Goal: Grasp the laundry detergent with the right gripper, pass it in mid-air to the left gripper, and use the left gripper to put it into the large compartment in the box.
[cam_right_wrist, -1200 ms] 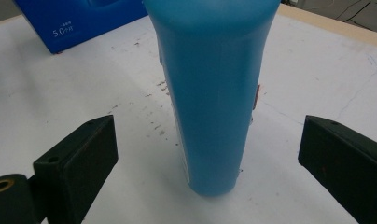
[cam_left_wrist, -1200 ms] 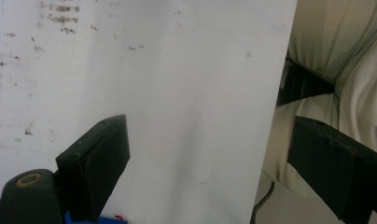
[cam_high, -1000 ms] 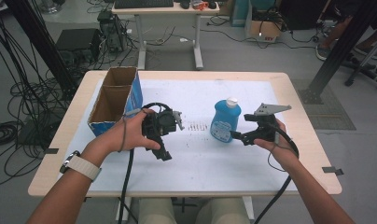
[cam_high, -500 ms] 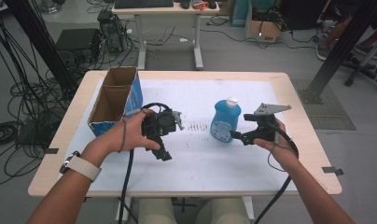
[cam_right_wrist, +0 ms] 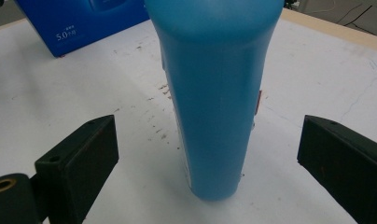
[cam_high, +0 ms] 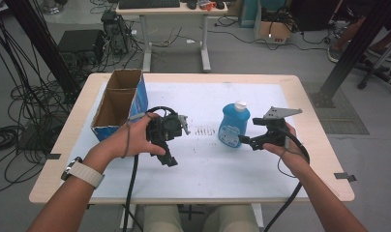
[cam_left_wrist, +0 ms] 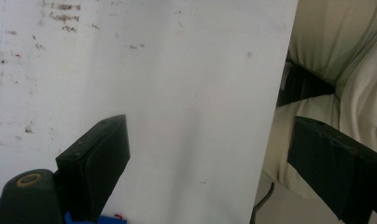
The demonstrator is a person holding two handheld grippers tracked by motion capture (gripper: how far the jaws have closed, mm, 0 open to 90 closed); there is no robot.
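Note:
A blue bottle point(cam_high: 233, 125) with a white cap stands upright on the white mat point(cam_high: 208, 96), a little right of the middle. My right gripper point(cam_high: 243, 140) is open just to its right, pointing at its lower body. In the right gripper view the bottle point(cam_right_wrist: 214, 93) stands between and slightly beyond the two spread jaws, untouched. My left gripper point(cam_high: 170, 161) is held left of centre, tilted down toward the person's side. It is open with nothing between its jaws; its view shows bare mat point(cam_left_wrist: 177, 93) and the table's near edge.
An open cardboard box point(cam_high: 117, 102) with blue sides stands at the mat's left end; its blue side point(cam_right_wrist: 84, 23) shows behind the bottle. The person's legs point(cam_left_wrist: 336, 56) lie just past the near table edge. Scuff marks point(cam_high: 205, 130) dot the mat centre.

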